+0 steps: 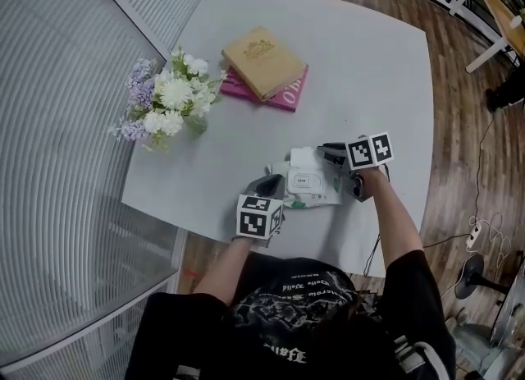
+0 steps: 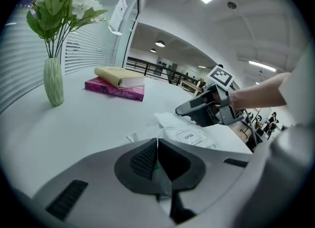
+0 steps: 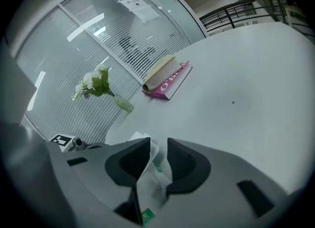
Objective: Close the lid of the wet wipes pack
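Observation:
The wet wipes pack (image 1: 310,183) lies on the white table (image 1: 369,66) near its front edge, its "OPEN" label (image 2: 189,136) facing up. A white flap (image 1: 303,157) sticks out at the pack's far end. My left gripper (image 1: 271,183) is at the pack's near left corner, its pads (image 2: 145,160) shut on a thin edge of the wrap. My right gripper (image 1: 324,150) is at the pack's right side. In the right gripper view its jaws (image 3: 158,155) stand apart, and white wrap (image 3: 152,175) lies loose between them.
A tan book on a pink book (image 1: 267,66) lies at the back of the table. A green vase of white and purple flowers (image 1: 168,103) stands at the left edge. Slatted glass walls run along the left. Wooden floor with cables is at the right.

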Tool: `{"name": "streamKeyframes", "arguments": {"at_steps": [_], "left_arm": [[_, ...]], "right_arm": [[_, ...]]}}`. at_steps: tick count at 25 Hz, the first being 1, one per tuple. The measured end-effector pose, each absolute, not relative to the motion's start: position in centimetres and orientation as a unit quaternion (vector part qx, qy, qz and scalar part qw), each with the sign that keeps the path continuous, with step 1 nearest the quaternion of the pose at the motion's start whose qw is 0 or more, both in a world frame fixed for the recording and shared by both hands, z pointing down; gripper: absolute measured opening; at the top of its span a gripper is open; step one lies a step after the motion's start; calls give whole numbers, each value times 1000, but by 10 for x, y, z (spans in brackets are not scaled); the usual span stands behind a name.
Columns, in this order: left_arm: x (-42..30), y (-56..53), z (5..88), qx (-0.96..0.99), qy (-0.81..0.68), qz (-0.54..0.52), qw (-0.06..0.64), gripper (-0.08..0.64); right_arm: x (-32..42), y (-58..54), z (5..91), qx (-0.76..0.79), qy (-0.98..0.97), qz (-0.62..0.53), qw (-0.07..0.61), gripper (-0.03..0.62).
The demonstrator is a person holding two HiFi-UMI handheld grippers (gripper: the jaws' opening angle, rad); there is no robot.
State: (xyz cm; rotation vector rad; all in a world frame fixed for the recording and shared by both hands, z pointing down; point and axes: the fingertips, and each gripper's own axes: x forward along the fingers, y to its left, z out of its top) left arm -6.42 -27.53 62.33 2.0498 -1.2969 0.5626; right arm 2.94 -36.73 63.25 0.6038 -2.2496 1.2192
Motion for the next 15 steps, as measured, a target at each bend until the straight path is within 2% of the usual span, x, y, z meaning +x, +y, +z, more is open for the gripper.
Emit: {"name": "streamKeyframes", "arguments": {"at_steps": [4,7,15], "left_arm": [[-63,-274,623,779,-492,216,321,11],[-63,-274,623,779,-493,217,322,11],[-64,-274,625,782,-491,217,317,11]], "right_arm": [[25,-362,637,203,-824,462,258,99],[22,-359,636,194,-827,457,264,57],[21,-363,622,209,-833,446,250,38]]}}
